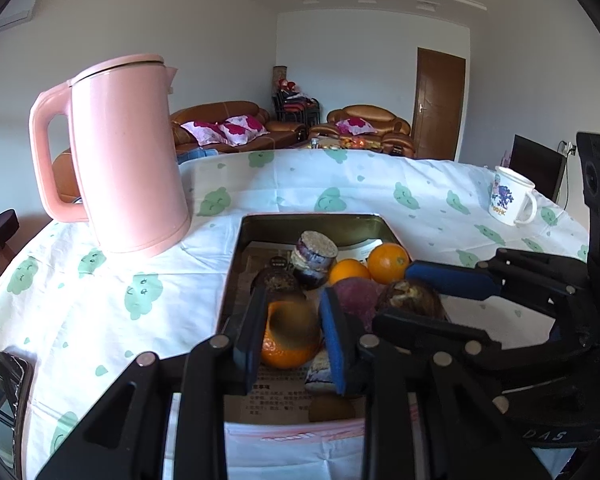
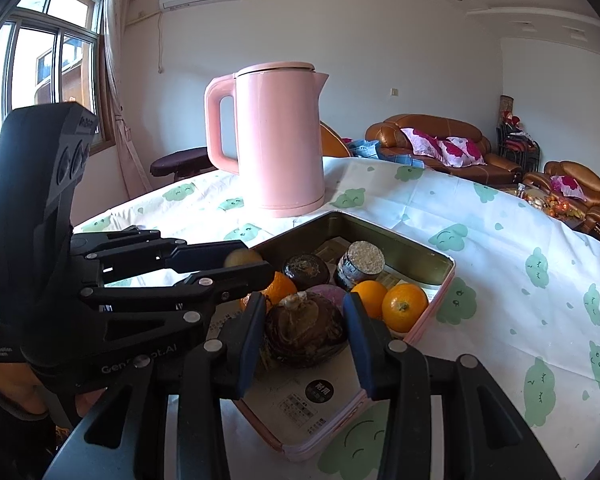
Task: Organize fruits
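We cannot name the blurred yellowish fruit [image 2: 242, 258] in the left tool [image 1: 288, 334]; its jaws close on it above an orange [image 1: 286, 354] in the pink tin [image 2: 440, 256]. The bottom of the tin is partly hidden by both tools. Our right tool [image 2: 306, 334] grips a dark, wrinkled fruit [image 2: 304, 332] over the tin's near corner. Two more oranges [image 2: 404, 306] lie against the tin's wall. A pink kettle [image 2: 278, 136] stands just beyond the tin; the bench [image 2: 500, 248] lies open towards the mug [image 1: 510, 196].

Oranges [image 2: 404, 307] and dark fruits [image 2: 306, 330] in tin [image 2: 440, 256]
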